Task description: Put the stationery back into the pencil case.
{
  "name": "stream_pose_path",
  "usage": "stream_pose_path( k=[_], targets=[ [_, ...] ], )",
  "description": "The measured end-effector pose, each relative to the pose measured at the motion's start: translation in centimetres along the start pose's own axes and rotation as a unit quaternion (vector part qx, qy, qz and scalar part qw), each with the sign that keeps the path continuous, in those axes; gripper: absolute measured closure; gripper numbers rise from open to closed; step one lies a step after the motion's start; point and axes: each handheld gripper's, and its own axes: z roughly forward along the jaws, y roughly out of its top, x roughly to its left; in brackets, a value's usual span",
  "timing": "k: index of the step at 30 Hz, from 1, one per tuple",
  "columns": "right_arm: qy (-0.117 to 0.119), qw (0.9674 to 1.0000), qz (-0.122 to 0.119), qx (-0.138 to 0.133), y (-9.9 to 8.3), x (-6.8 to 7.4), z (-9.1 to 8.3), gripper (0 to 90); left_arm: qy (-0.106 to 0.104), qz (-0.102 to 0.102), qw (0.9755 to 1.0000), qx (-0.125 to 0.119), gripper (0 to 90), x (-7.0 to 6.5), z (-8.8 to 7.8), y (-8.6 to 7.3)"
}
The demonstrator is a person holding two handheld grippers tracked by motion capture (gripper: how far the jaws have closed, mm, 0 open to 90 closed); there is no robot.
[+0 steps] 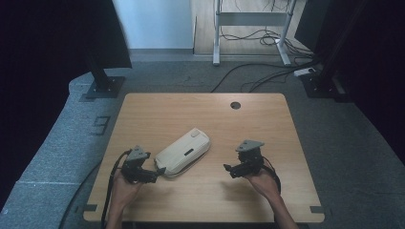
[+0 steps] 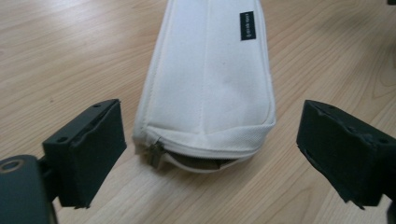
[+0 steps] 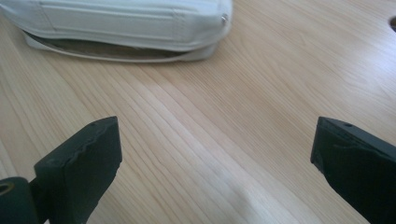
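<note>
Both claws, left (image 1: 154,176) and right (image 1: 228,167), gape empty; soft, light pouch (image 1: 183,152) (zip ajar) at left's twelve o'clock: pinch its end.

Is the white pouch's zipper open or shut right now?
Partly open. In the left gripper view the white pouch gapes along its near end, zipper pull at the corner, dark inside showing.
</note>
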Motion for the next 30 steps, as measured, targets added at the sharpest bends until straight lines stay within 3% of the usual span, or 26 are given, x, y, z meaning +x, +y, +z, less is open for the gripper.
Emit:
stream_pose_path(
  k=[7,14,19,25,30],
  targets=[
    [-0.009,0.9999,0.012,-0.001,-1.6,-1.0,-1.2,1.3,0.015,-0.005,0.9998,0.014,0.0,0.6,-0.1,-1.0],
    [-0.02,0.9995,0.025,0.002,-3.3,-1.7,-1.9,0.3,0.022,-0.015,0.9994,0.022,0.0,1.3,0.1,-2.5],
    [-0.031,0.999,0.031,0.014,-5.0,-2.1,-1.9,0.0,0.027,-0.015,0.9987,0.04,0.0,1.6,0.8,-3.8],
    [-0.04,0.9974,0.054,0.027,-7.2,-2.7,-1.5,0.0,0.034,-0.01,0.9972,0.065,0.0,1.7,1.8,-5.2],
    [-0.046,0.9961,0.064,0.04,-8.7,-3.0,-1.1,0.0,0.042,-0.007,0.9967,0.069,0.0,1.7,2.4,-6.0]
  ],
)
